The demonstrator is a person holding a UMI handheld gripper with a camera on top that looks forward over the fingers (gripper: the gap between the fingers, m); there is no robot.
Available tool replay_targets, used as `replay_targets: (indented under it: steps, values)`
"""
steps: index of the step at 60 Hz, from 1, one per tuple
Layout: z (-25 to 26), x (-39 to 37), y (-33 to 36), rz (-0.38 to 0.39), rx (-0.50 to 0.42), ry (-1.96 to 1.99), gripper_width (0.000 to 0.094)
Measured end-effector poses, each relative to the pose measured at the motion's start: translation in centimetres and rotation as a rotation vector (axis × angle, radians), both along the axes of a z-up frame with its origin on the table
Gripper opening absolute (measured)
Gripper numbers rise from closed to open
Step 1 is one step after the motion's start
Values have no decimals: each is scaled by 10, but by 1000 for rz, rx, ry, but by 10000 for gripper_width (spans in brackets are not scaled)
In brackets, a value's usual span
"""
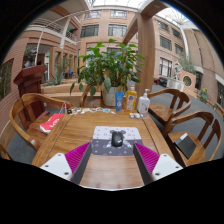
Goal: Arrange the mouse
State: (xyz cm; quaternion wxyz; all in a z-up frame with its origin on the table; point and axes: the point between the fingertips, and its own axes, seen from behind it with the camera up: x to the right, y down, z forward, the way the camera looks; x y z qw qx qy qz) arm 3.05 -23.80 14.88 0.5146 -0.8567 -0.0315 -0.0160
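While jaws spread wide, gripper (112, 158) level over table (70, 130); mouse (117, 140) just ahead on mousepad (104, 137).

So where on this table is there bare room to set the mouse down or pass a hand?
Bare wood lies left of the mouse pad, between it and the red item, and right of it toward the table edge. The far end is crowded: bottles and potted plant. The mouse sits on the pad, ahead of the open gripper.
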Motion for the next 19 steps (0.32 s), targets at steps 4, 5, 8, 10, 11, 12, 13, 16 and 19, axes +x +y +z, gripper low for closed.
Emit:
replay_targets:
  steps: [4, 5, 8, 10, 11, 12, 13, 16, 19]
  values:
    - [2, -4, -18, 2, -2, 5, 853]
    - [2, -5, -23, 3, -5, 8, 855]
    - [1, -8, -32, 9, -15, 20, 854]
    - [2, -9, -38, 9, -19, 22, 855]
    - [2, -9, -42, 9, -20, 22, 856]
    - [3, -8, -44, 8, -20, 22, 855]
    - [4, -8, -47, 7, -19, 23, 855]
    - [9, -7, -52, 3, -11, 22, 857]
    - [13, -4, -54, -3, -2, 14, 856]
